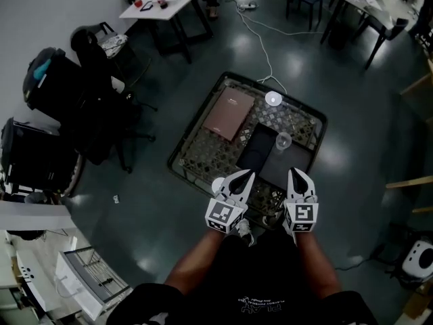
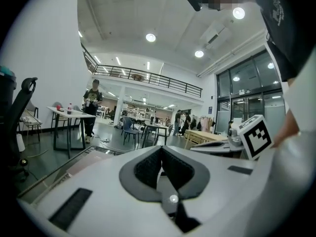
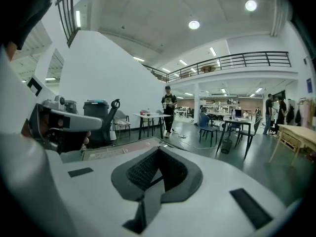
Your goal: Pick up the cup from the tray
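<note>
Just ahead of right gripper [image 1: 296, 175], untouched: cup [image 1: 283, 141] upright on tray [image 1: 197, 119], mouth up. Right gripper, left gripper [image 1: 245, 177]: jaws together, empty.

Room above the tray [image 1: 203, 151] is open. The cup [image 1: 283, 141] stands alone; I can pass on either side. The book [image 1: 229, 112] lies well left, the white disc [image 1: 273, 99] behind.

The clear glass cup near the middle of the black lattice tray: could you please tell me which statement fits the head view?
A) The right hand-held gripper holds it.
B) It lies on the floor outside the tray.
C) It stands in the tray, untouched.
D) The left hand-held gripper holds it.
C: the clear glass cup stands in the black lattice tray, beyond the shut, empty left hand-held gripper and right hand-held gripper.
</note>
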The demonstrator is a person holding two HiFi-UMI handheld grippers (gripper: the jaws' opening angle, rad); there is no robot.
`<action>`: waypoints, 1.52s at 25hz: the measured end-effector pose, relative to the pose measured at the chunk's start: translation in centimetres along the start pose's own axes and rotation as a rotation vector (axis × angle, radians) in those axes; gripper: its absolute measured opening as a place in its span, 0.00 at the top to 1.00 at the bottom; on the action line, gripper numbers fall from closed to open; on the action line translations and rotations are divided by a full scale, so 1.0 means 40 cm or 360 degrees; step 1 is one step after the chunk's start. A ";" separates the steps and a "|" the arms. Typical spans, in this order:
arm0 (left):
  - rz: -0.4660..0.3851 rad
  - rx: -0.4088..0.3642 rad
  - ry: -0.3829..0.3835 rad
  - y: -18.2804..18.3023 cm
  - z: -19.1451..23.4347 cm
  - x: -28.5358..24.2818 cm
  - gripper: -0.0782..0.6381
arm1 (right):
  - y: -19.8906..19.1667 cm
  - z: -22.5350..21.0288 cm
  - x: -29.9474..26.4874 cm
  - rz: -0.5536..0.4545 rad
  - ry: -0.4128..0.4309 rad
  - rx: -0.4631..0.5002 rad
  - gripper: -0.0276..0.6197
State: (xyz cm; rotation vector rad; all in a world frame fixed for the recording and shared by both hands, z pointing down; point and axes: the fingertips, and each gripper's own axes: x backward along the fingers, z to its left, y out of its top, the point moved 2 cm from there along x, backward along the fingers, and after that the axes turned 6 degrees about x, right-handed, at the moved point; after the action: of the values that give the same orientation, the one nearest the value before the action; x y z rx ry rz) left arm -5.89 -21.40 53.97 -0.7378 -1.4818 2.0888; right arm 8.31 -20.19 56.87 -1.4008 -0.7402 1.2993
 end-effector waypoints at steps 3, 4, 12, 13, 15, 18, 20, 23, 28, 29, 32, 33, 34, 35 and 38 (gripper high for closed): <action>0.0022 -0.0011 0.0057 0.001 0.032 -0.029 0.88 | -0.014 -0.022 -0.044 0.0035 0.0029 -0.0033 0.94; 0.0030 -0.0007 0.0075 0.000 0.041 -0.038 0.88 | -0.023 -0.026 -0.058 0.0053 0.0042 -0.0033 0.94; 0.0080 0.0004 0.0111 -0.028 0.071 -0.112 0.88 | -0.113 -0.055 -0.151 0.0190 0.0101 -0.0037 0.94; 0.0087 0.0007 0.0111 -0.033 0.071 -0.120 0.88 | -0.126 -0.058 -0.162 0.0209 0.0106 -0.0036 0.94; 0.0103 0.0015 0.0112 -0.040 0.071 -0.135 0.88 | -0.152 -0.064 -0.185 0.0252 0.0117 -0.0036 0.94; 0.0112 0.0022 0.0106 -0.046 0.071 -0.152 0.88 | -0.210 -0.064 -0.220 0.0355 0.0160 -0.0042 0.94; 0.0117 0.0033 0.0106 -0.050 0.072 -0.158 0.88 | -0.246 -0.064 -0.243 0.0417 0.0177 -0.0039 0.94; 0.0129 0.0056 0.0122 -0.067 0.079 -0.156 0.88 | -0.279 -0.068 -0.274 0.0482 0.0163 -0.0040 0.94; 0.0150 0.0097 0.0190 -0.098 0.107 -0.143 0.88 | -0.316 -0.055 -0.319 0.0558 0.0199 -0.0061 0.78; 0.0153 0.0101 0.0199 -0.101 0.111 -0.140 0.88 | -0.322 -0.053 -0.328 0.0576 0.0203 -0.0063 0.76; 0.0152 0.0119 0.0231 -0.100 0.125 -0.129 0.88 | -0.321 -0.057 -0.353 0.0599 0.0206 -0.0074 0.70; 0.0151 0.0124 0.0241 -0.100 0.129 -0.126 0.88 | -0.324 -0.057 -0.361 0.0608 0.0212 -0.0081 0.67; 0.0151 0.0127 0.0250 -0.100 0.133 -0.125 0.88 | -0.330 -0.057 -0.370 0.0619 0.0218 -0.0087 0.63; 0.0153 0.0129 0.0257 -0.101 0.136 -0.123 0.88 | -0.337 -0.057 -0.378 0.0628 0.0222 -0.0090 0.60; 0.0157 0.0136 0.0274 -0.107 0.141 -0.118 0.88 | -0.345 -0.059 -0.404 0.0639 0.0225 -0.0099 0.56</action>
State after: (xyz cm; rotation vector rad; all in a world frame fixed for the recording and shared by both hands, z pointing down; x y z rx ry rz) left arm -5.84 -27.08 60.28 -0.9492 -1.2797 2.0876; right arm 9.75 -32.05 74.60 -1.7332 -0.4183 1.4709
